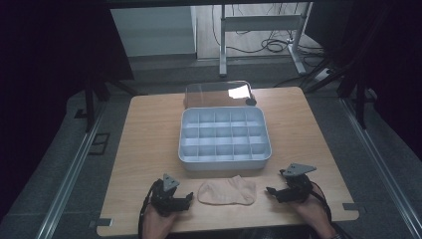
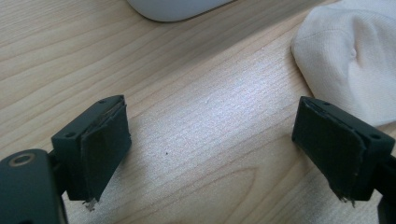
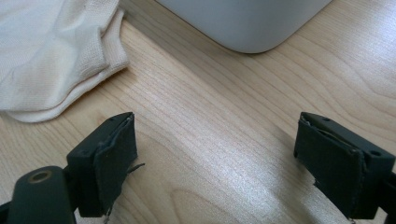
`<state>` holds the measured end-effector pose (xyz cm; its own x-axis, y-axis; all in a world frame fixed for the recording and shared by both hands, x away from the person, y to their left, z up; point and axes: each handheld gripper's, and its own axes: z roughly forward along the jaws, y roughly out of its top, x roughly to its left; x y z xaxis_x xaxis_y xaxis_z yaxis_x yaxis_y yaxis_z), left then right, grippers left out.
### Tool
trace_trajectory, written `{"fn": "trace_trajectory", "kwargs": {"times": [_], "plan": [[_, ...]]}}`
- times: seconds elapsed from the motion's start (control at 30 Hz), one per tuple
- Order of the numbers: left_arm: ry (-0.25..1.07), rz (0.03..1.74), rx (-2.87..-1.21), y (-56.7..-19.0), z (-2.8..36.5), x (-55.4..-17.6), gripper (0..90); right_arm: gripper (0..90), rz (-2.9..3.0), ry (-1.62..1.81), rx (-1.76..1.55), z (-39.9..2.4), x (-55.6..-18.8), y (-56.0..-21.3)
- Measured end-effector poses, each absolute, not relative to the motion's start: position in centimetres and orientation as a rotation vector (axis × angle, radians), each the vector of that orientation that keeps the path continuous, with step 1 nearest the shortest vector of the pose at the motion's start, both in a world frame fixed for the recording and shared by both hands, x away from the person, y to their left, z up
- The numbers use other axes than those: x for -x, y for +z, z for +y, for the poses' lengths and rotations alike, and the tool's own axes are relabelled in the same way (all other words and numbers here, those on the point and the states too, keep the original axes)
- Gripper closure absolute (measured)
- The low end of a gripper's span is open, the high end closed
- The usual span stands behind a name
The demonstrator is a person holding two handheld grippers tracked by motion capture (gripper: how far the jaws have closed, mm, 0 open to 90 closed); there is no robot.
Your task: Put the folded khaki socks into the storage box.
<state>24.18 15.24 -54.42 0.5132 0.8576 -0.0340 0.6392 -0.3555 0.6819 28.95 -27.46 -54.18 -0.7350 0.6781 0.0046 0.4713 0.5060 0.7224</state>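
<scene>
Lying flat at the near edge of the desk (image 1: 149,129), a cream sock (image 1: 227,192) sits between the left tool (image 1: 188,197) and right tool (image 1: 269,190), both released and empty; a grey divided tray (image 1: 225,160) stands just beyond.

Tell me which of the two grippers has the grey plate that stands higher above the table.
The right gripper: its grey plate sits raised, while the one on the left gripper sits lower, near the sock.
</scene>
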Motion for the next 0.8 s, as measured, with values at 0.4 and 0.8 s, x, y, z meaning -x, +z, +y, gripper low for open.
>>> {"fn": "trace_trajectory", "kwargs": {"times": [0.4,0.8], "plan": [[0.434,1.195,-2.117,-54.3,15.3,-24.1,15.1,13.0,2.471,1.059,-0.969,-27.5,-29.0,-54.2],[0.393,1.113,-2.040,-52.0,13.9,-24.6,44.7,13.1,2.471,1.057,-0.970,-27.5,-29.0,-54.2]]}}
